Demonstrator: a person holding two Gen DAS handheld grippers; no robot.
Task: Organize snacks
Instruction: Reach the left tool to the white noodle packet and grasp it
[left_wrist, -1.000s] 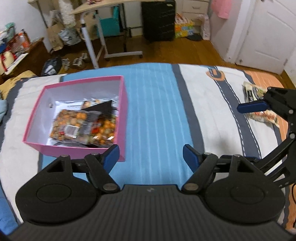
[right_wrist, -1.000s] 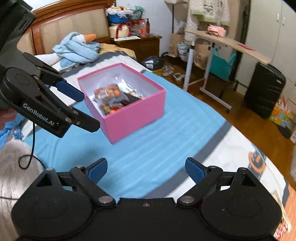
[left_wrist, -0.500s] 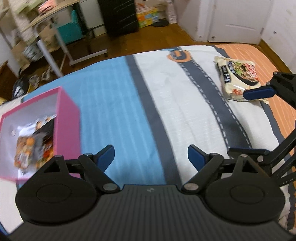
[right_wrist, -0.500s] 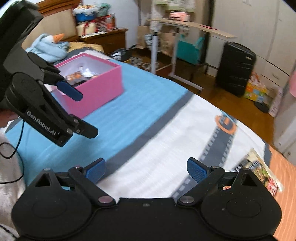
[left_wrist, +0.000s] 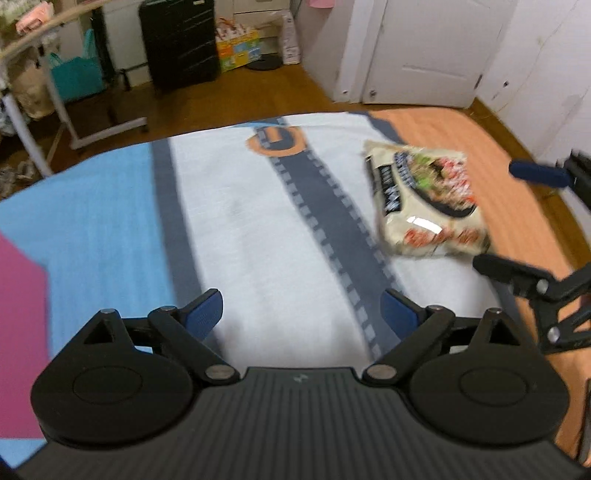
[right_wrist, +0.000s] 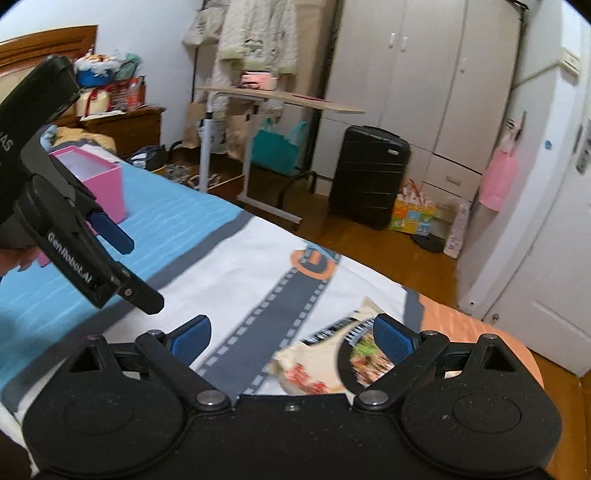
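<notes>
On the bed (left_wrist: 258, 229), in the left view: one snack bag (left_wrist: 424, 199) lying flat over to the right, loose, ready for pickup. Left gripper (left_wrist: 301, 314) empty, jaws opening toward it. One pink box (left_wrist: 18, 314) at the left edge.

In the right view: right gripper (right_wrist: 291, 336) spread wide, empty, just above the same bag (right_wrist: 314, 365). Box (right_wrist: 99, 177) well apart, likely its destination.
</notes>
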